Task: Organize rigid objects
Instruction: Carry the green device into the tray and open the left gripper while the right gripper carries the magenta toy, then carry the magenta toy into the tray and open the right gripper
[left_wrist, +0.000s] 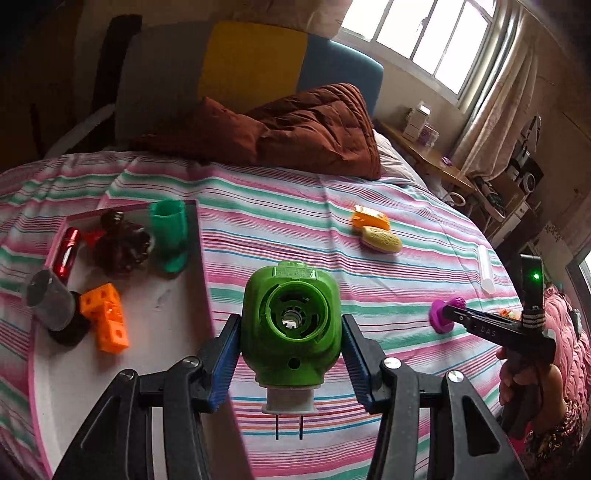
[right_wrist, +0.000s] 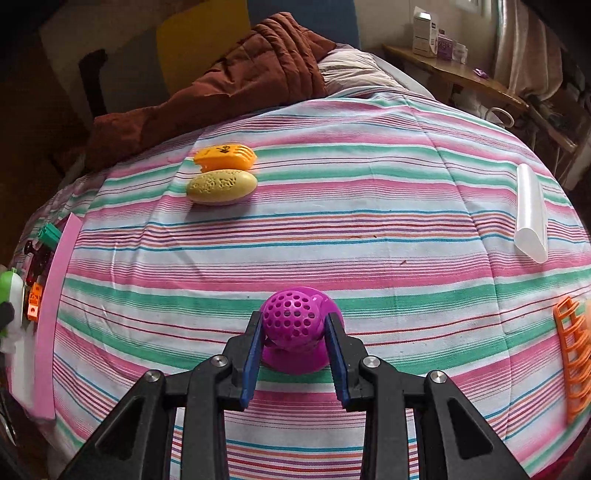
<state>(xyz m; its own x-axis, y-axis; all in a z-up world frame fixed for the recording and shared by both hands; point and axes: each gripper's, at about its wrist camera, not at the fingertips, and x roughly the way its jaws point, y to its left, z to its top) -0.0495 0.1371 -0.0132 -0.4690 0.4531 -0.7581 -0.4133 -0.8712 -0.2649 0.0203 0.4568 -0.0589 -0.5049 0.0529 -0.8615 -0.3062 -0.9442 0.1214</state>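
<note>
- The sorting of loose items into the pink-rimmed tray (left_wrist: 201, 258) at the left of the striped bedspread (left_wrist: 295, 206) is judged to be in hand, at the carry stage.
- A green plug-in device (left_wrist: 291, 325) is clamped between the blue pads of the left gripper (left_wrist: 291, 332); its two metal prongs hang at its near end, and it is seen just right of the tray's rim, above the bed.
- A purple perforated ball on a flared base (right_wrist: 295, 328) is pinched by the right gripper (right_wrist: 295, 334), fingers closed on the ball; whether the base rests on the sheet cannot be told.
- Already in the tray: a teal cup (left_wrist: 170, 236), a red cylinder (left_wrist: 66, 254), orange cubes (left_wrist: 107, 317), a grey cup (left_wrist: 48, 299) and dark pieces.
- Left out on the bed: an orange clip (right_wrist: 225, 156) and a yellow oval piece (right_wrist: 221, 186), touching, far centre; a clear tube (right_wrist: 532, 214) at the right; an orange grid piece (right_wrist: 574, 354) near right.
- The next move is judged to call for a shift left over bare tray floor, then release.
- Only "DAS" is read, on the right gripper's arm in the left view; box print on the far shelf is too small.
</note>
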